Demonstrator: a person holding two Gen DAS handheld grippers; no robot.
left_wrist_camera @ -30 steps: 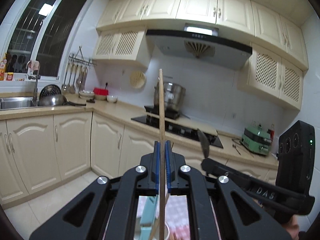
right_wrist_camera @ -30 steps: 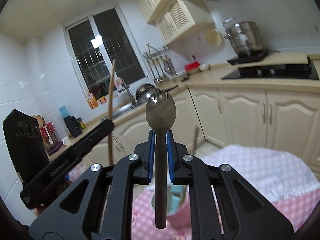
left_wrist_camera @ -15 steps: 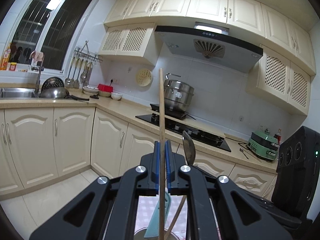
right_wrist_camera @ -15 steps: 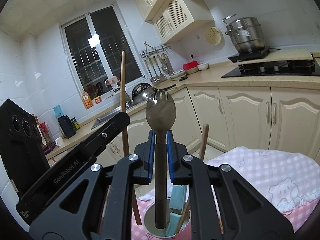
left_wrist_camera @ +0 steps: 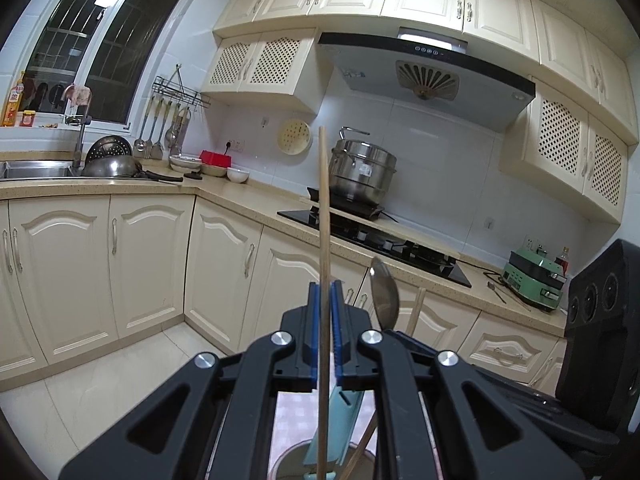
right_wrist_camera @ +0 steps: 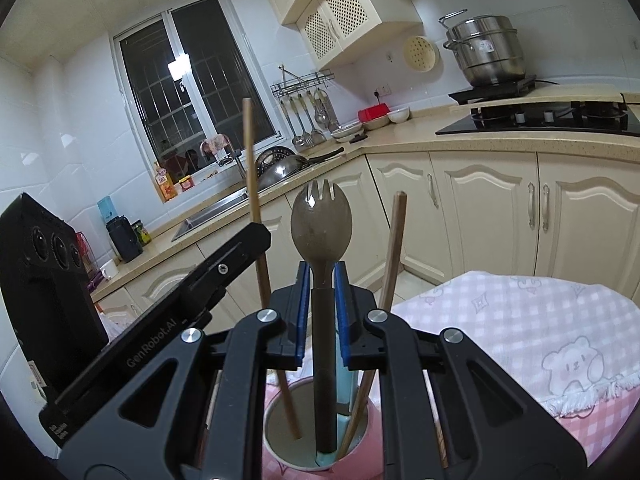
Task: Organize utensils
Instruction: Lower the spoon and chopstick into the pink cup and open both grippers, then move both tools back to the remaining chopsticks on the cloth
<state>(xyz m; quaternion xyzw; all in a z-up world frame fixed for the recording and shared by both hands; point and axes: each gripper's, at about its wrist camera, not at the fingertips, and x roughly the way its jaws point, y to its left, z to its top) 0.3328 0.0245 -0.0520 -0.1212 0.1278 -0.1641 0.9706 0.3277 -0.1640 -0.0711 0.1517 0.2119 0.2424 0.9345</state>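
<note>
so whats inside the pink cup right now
The pink cup holds the spork's handle, two wooden chopsticks and a light blue utensil. Its bottom and the utensil ends are mostly hidden by the right gripper.

Home kitchen — cream cabinets [left_wrist_camera: 152, 256], range hood [left_wrist_camera: 424, 76], gas hob [right_wrist_camera: 548, 118], sink [right_wrist_camera: 212, 212], steamer pot [left_wrist_camera: 362, 176]

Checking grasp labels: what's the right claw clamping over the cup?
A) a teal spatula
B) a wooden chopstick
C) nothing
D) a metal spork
D: in the right wrist view the right claw is shut on the metal spork, tines up, with its handle reaching down into the pink cup; the wooden chopstick sits in the left claw.
</note>
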